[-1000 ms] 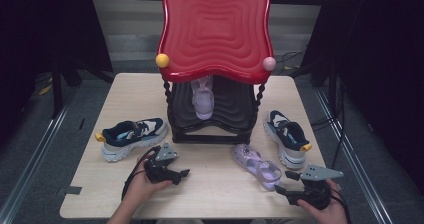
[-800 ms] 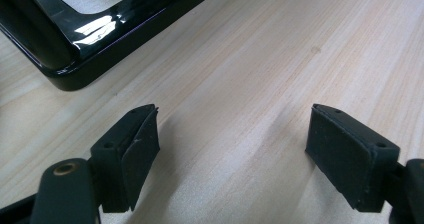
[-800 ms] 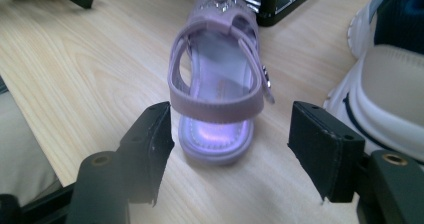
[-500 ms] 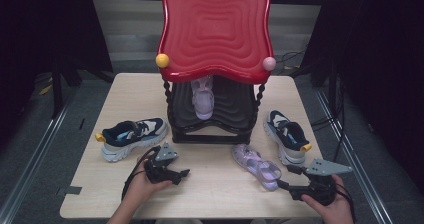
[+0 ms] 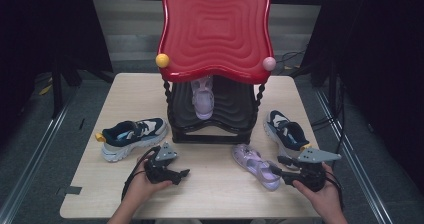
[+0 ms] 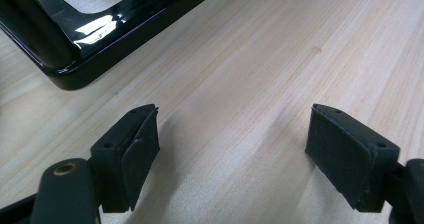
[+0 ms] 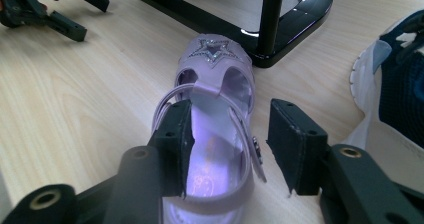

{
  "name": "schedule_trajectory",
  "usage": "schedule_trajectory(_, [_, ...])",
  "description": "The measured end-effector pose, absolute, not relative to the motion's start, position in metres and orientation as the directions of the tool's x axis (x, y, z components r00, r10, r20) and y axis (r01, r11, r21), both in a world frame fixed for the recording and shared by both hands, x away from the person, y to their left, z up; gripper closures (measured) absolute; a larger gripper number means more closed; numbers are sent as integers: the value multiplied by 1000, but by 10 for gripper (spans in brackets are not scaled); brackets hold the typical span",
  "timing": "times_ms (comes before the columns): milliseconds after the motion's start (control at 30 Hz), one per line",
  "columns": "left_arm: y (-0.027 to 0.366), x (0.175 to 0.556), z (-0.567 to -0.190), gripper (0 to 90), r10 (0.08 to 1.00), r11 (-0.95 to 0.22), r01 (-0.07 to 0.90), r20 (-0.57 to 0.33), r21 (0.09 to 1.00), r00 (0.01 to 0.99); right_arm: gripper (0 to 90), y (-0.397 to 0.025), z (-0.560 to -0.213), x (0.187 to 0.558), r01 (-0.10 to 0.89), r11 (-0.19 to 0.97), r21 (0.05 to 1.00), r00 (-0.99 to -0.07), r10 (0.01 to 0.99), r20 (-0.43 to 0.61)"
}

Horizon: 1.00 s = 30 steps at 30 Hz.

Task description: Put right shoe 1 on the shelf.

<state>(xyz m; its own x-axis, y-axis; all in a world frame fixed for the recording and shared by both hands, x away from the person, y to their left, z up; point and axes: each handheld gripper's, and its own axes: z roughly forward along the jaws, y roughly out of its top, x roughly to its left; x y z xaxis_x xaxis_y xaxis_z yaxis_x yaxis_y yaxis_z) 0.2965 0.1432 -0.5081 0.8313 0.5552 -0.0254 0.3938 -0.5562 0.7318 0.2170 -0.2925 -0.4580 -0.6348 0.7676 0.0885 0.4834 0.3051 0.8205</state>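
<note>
right claw [image 7: 227, 146] astride glossy lilac sandal [image 7: 212, 134] heel, pale woodgrain table [image 7: 75, 94]

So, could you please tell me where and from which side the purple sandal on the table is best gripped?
Probably at the heel end of the purple sandal, coming in from behind. It lies flat on its sole with the starred toe pointing away toward the black stand, and the thin upright heel strap faces the right gripper. Its open jaws already straddle one side of that strap, so closing there should hold it.

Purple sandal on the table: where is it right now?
In the high view the purple sandal lies front right on the table, between the black rack base and the right gripper, whose open jaws straddle its heel.
</note>
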Motion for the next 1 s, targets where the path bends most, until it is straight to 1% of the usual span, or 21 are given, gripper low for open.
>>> schedule_trajectory(33, [143,297,-508,206,555,-556,394,-25,732,831,534,-292,-458,217,483,305,820,-635,768,89])
schedule_trajectory(100, [143,296,-508,206,556,-556,394,-26,732,831,569,-288,-460,221,478,316,820,-636,768,75])
schedule_trajectory(200, [143,297,-508,205,556,-556,394,-26,732,831,599,-285,-463,226,486,332,809,-640,765,70])
schedule_trajectory(300, [143,297,-508,206,556,-556,394,-26,732,831,615,-282,-466,230,489,351,799,-645,762,59])
schedule_trajectory(533, [143,296,-508,206,556,-556,394,-26,732,831,659,-279,-475,234,493,354,795,-642,765,57])
schedule_trajectory(633, [143,297,-508,206,555,-556,394,-26,732,831,669,-279,-478,234,483,348,803,-637,770,50])
schedule_trajectory(800, [143,296,-508,205,556,-556,394,-26,732,831,676,-281,-483,236,482,320,816,-638,767,76])
schedule_trajectory(1000, [143,297,-508,206,556,-556,394,-25,732,831,678,-281,-486,237,481,322,815,-639,765,75])
